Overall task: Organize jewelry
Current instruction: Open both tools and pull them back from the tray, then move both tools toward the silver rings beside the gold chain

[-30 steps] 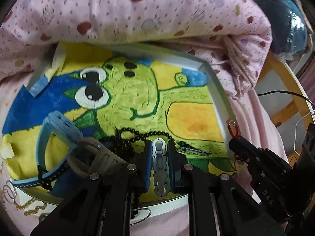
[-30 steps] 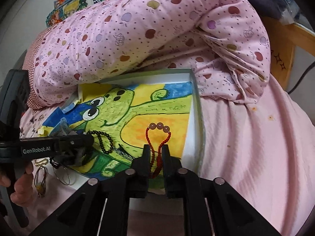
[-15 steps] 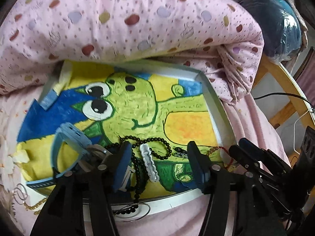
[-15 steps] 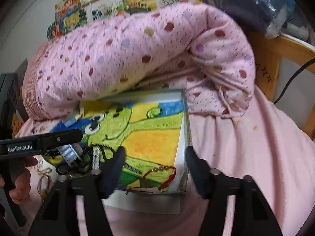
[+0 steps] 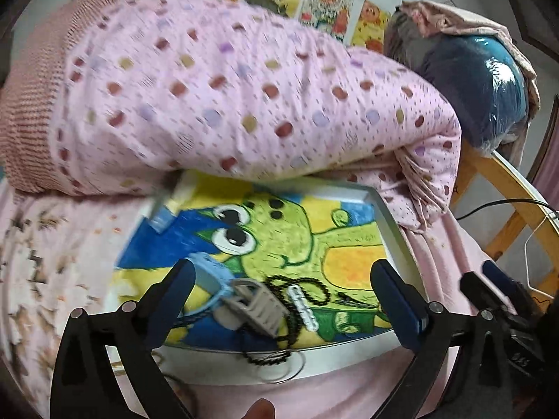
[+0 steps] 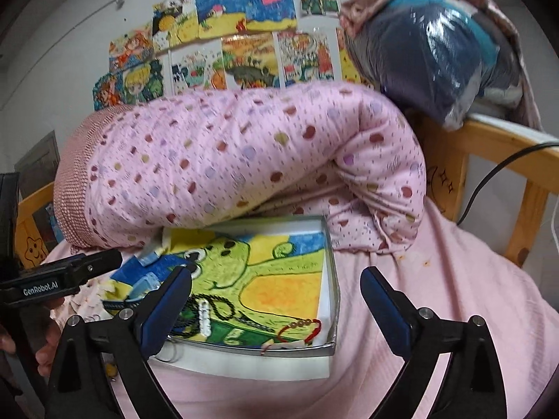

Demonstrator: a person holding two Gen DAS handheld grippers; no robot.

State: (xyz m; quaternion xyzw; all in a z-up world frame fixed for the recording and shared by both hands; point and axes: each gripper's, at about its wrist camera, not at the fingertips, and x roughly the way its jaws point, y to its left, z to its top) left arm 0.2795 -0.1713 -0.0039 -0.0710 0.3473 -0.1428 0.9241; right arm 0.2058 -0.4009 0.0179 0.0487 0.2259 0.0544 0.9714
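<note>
A shallow white tray (image 5: 391, 223) lined with a green frog drawing lies on the pink bed; it also shows in the right wrist view (image 6: 333, 279). In it lie a black bead necklace (image 5: 316, 288), a silver link piece (image 5: 302, 307), a blue strap (image 5: 209, 277) with a grey buckle (image 5: 256, 309), and a red bead bracelet (image 6: 302, 328) near the front right corner. My left gripper (image 5: 283, 300) is open and empty above the tray's near edge. My right gripper (image 6: 276, 300) is open and empty, held back from the tray.
A rolled pink dotted quilt (image 5: 227, 104) lies right behind the tray. A wire ring (image 5: 279, 366) and black beads hang over the tray's front rim. A wooden bed rail (image 6: 506, 146), a black cable (image 6: 496, 171) and a plastic-wrapped bundle (image 6: 436, 56) are at the right.
Both grippers opened, releasing the silver piece and the red bracelet into the tray, then pulled back and up. The tray now looks smaller and farther.
</note>
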